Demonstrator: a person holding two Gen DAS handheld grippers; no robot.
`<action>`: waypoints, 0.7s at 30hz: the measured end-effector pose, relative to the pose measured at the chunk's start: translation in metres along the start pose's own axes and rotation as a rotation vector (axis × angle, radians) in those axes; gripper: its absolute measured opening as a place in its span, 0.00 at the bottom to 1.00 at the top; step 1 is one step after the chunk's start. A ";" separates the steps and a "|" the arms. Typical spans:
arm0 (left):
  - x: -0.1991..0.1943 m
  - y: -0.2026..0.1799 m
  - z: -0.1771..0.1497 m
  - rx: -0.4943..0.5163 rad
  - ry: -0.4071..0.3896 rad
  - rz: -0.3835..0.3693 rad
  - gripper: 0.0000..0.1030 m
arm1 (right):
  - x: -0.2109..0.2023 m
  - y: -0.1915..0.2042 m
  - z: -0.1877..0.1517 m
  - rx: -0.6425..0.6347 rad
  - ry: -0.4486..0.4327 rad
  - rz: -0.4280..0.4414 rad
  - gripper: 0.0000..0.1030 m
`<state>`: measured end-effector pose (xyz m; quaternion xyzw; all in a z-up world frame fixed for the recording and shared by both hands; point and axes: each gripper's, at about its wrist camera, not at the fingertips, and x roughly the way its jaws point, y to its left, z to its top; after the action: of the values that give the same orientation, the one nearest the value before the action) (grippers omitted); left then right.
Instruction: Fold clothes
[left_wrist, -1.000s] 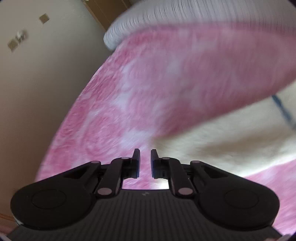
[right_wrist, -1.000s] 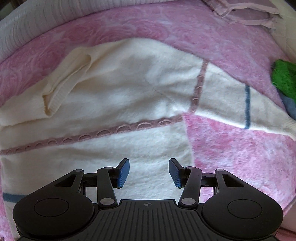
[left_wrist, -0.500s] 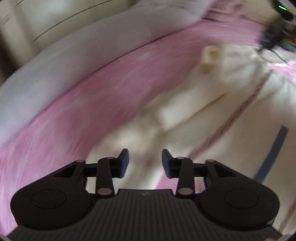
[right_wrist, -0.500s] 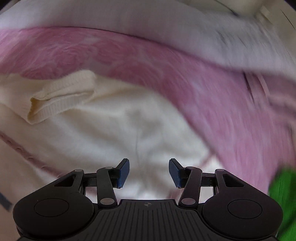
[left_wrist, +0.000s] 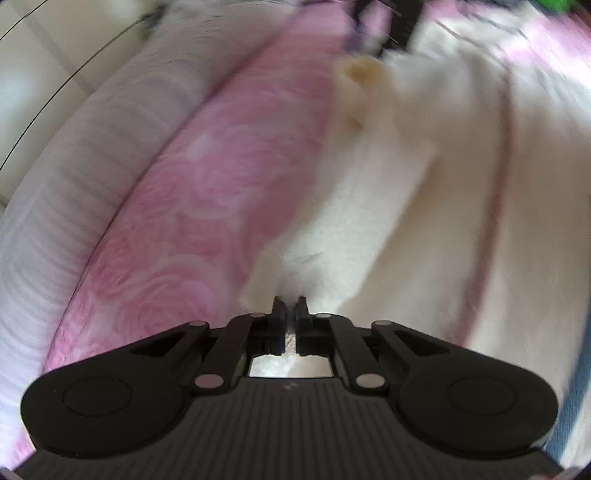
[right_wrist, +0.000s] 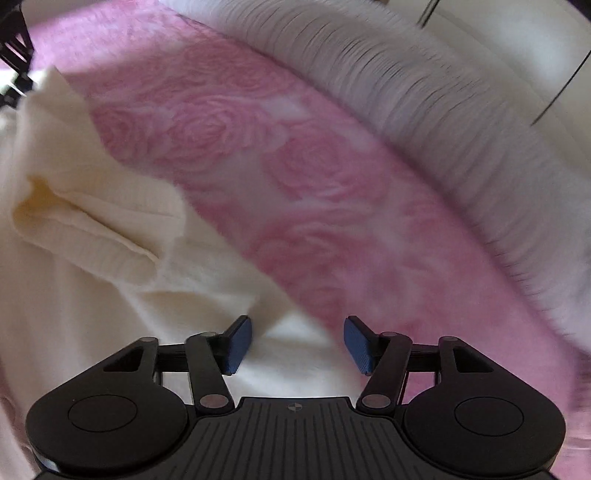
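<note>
A cream knit sweater (left_wrist: 424, 206) with thin pink stripes lies spread on a pink rose-patterned blanket (left_wrist: 207, 192). My left gripper (left_wrist: 290, 308) is shut on the sweater's edge, with cream fabric pinched between the jaws. In the right wrist view the sweater (right_wrist: 92, 258) fills the left side, with its ribbed collar (right_wrist: 74, 221) folded open. My right gripper (right_wrist: 298, 341) is open and low over the sweater's edge where it meets the blanket (right_wrist: 295, 166). The other gripper shows blurred at the top of the left wrist view (left_wrist: 384, 22).
A white ribbed bed cover (right_wrist: 461, 122) borders the blanket on the far side; it also shows in the left wrist view (left_wrist: 74, 177). A blue stripe of the sweater (left_wrist: 569, 406) shows at the lower right. A green item (left_wrist: 554, 4) lies far off.
My left gripper swung over the sweater, opened, then shut on its edge. My right gripper stayed open and moved from the sweater's body to its far edge by the collar.
</note>
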<state>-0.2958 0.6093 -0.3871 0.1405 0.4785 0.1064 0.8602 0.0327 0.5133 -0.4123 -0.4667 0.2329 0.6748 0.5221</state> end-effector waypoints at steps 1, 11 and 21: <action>0.003 0.012 0.005 -0.056 -0.019 0.020 0.02 | 0.002 -0.006 0.001 0.039 -0.002 0.029 0.04; 0.062 0.115 0.028 -0.687 0.049 0.132 0.21 | -0.016 -0.095 -0.007 0.688 -0.099 -0.156 0.10; 0.091 0.070 0.061 -0.420 0.057 0.022 0.32 | 0.023 -0.059 0.006 0.463 0.021 -0.014 0.61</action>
<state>-0.2000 0.6950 -0.4042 -0.0398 0.4683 0.2171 0.8555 0.0847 0.5497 -0.4192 -0.3429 0.3837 0.5949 0.6174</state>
